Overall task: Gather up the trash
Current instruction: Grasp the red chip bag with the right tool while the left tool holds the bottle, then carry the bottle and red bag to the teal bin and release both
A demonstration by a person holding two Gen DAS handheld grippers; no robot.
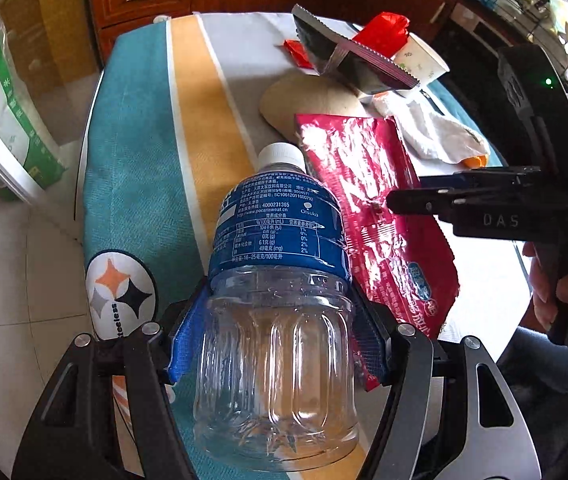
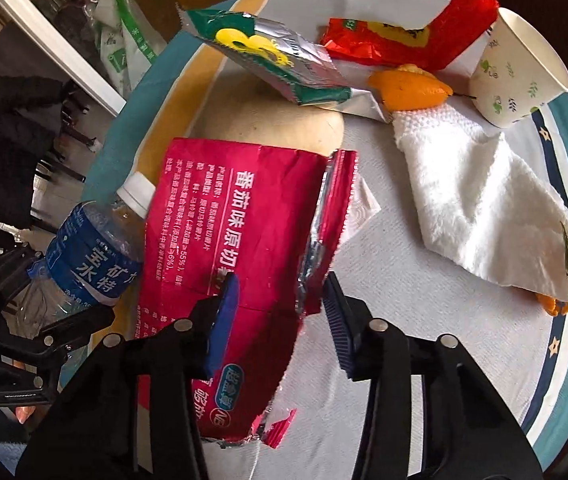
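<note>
Step in hand: picking trash off the table [image 2: 423, 380], two items at once. Left gripper [image 1: 280, 332] pinches the empty plastic bottle [image 1: 276, 300] by its clear body, pads pressed on both sides, cap pointing away toward the table middle. Right gripper [image 2: 280, 320] sits over the red chip bag [image 2: 228, 248], which lies flat just beside the bottle; one blue pad is on top of the bag, the other just off its torn edge, a gap showing between pads, so not yet clamped. Remaining trash well beyond: green snack wrapper [image 2: 268, 60], red wrapper [image 2: 403, 36], paper cup [image 2: 519, 68], tissue [image 2: 483, 204], orange peel [image 2: 407, 88]. Next move likely needs the right jaws to close on the bag's edge, then lift; the thin foil could slip out, so bite deep
</note>
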